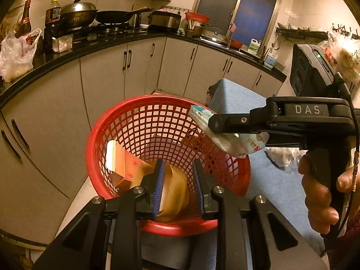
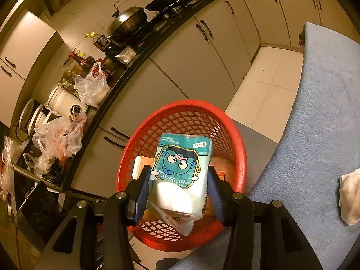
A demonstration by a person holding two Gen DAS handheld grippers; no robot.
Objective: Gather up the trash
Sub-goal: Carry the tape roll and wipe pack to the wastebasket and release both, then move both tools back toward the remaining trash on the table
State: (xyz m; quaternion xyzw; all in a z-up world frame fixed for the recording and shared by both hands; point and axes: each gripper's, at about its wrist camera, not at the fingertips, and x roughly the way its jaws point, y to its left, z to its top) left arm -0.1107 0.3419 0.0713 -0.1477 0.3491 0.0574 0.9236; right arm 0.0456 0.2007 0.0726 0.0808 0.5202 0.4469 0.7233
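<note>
The right gripper [image 2: 178,193] is clamped on a teal tissue pack [image 2: 180,171], held above the open mouth of the red mesh basket [image 2: 240,157], which stands beside the blue-covered worktop [image 2: 319,123]. The left gripper [image 1: 178,186] hangs over the same basket with its fingers apart, a blurred yellowish wrapper [image 1: 175,193] between them; whether they touch it cannot be told. A cardboard box [image 1: 123,166] lies inside the basket.

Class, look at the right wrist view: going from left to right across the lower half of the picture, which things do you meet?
Plastic bags on the counter → red basket with the tissue pack held over it → blue cloth → crumpled white paper.
</note>
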